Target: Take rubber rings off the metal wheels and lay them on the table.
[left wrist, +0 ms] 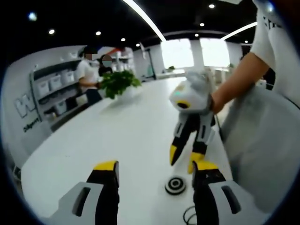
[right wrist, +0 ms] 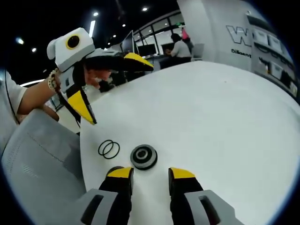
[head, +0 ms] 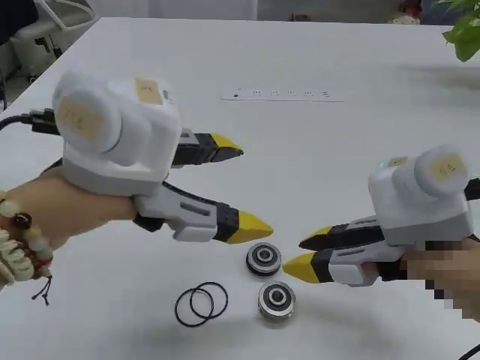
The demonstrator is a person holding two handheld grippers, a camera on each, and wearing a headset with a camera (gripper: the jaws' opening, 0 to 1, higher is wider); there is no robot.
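Two metal wheels (head: 264,259) (head: 277,298) lie flat on the white table (head: 300,165), near its front edge. Left of them rest two black rubber rings (head: 201,303), overlapping each other. My left gripper (head: 238,184) hovers above and left of the wheels, its jaws wide open and empty. My right gripper (head: 307,253) is low at the right, open, its yellow tips just beside the upper wheel. In the right gripper view a wheel (right wrist: 143,156) sits just ahead of my open jaws (right wrist: 151,173), with the rings (right wrist: 108,148) to its left. The left gripper view shows a wheel (left wrist: 175,185).
A white power strip (head: 285,94) lies farther back on the table. Green plant leaves (head: 465,30) reach in at the far right corner. An office chair (head: 45,30) stands beyond the far left edge. People stand by shelves (left wrist: 51,89) in the background.
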